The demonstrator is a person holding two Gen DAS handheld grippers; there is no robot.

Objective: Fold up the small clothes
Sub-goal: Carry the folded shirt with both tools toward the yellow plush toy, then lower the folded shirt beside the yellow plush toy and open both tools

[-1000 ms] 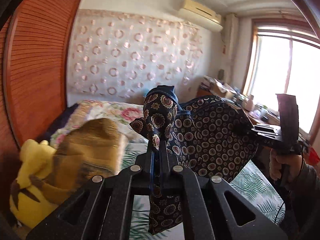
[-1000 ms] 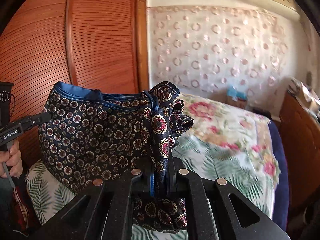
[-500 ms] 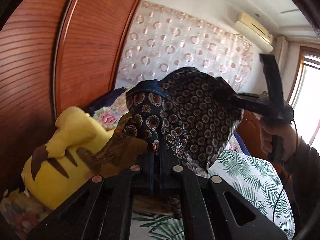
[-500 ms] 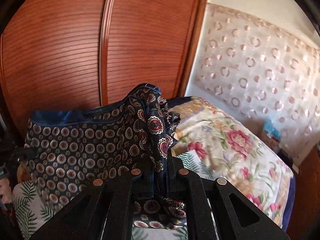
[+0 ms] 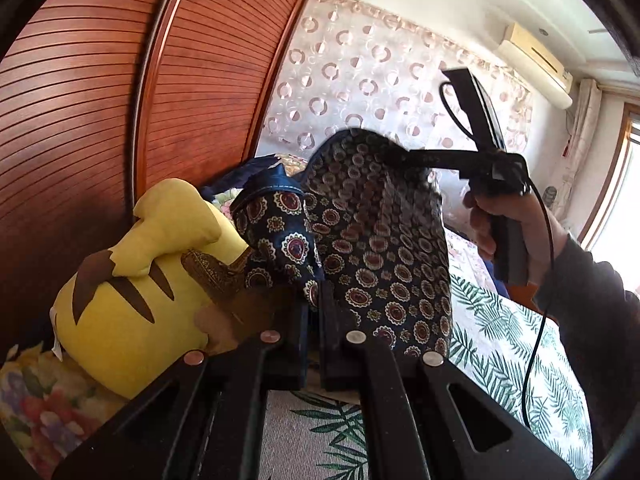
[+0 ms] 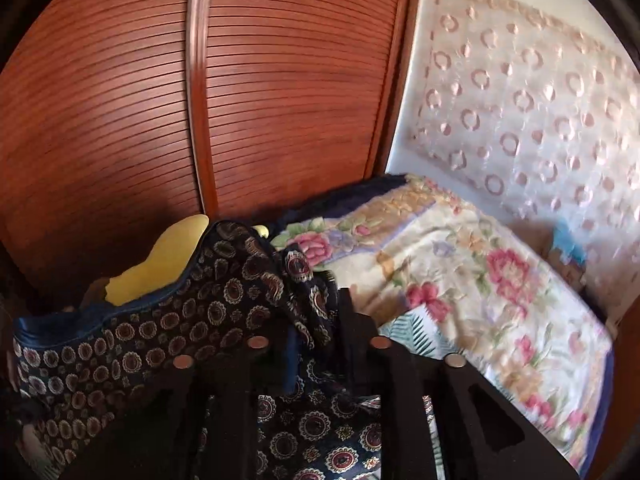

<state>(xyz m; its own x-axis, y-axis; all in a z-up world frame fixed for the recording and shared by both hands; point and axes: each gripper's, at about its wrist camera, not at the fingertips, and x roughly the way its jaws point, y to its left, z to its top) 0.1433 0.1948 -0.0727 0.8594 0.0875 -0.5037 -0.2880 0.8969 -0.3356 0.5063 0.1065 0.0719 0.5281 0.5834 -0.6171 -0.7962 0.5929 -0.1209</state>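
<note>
the left gripper point(image 5: 314, 300) is clenched on a bunched corner of the dark patterned garment point(image 5: 376, 248); the cloth, navy with small round medallions and a blue hem, rises from between its black fingers point(image 5: 292, 332) and hangs in a broad sheet to the right; the far corner of that sheet meets the right gripper point(image 5: 394, 157), seen from the left wrist view as a black tool held up by the person's right hand point(image 5: 508, 220), a dark sleeve point(image 5: 592, 312) behind it and a thin black cable looping down; in the right wrist view the right gripper point(image 6: 316, 320) has its jaws parted, having just been opening; the garment point(image 6: 192, 320) lies between and over the fingers point(image 6: 352, 332), draped to the left and under them, and the pads no longer press it; the garment is held in the air above the bed point(image 6: 480, 280), near the left side by the wardrobe; a yellow plush toy point(image 5: 132, 300) with brown stripes sits just left of the left gripper, against the slatted reddish wooden wardrobe doors point(image 5: 100, 120); a brown patterned cloth point(image 5: 224, 276) lies on the toy, close to the garment; a floral quilt point(image 6: 460, 272) covers the far part of the bed; a sheet with green leaf print point(image 5: 500, 340) shows nearer, under the hanging cloth; behind the bed hangs a pale curtain with ring shapes point(image 6: 540, 100); an air conditioner point(image 5: 536, 64) sits high on the far wall.
</note>
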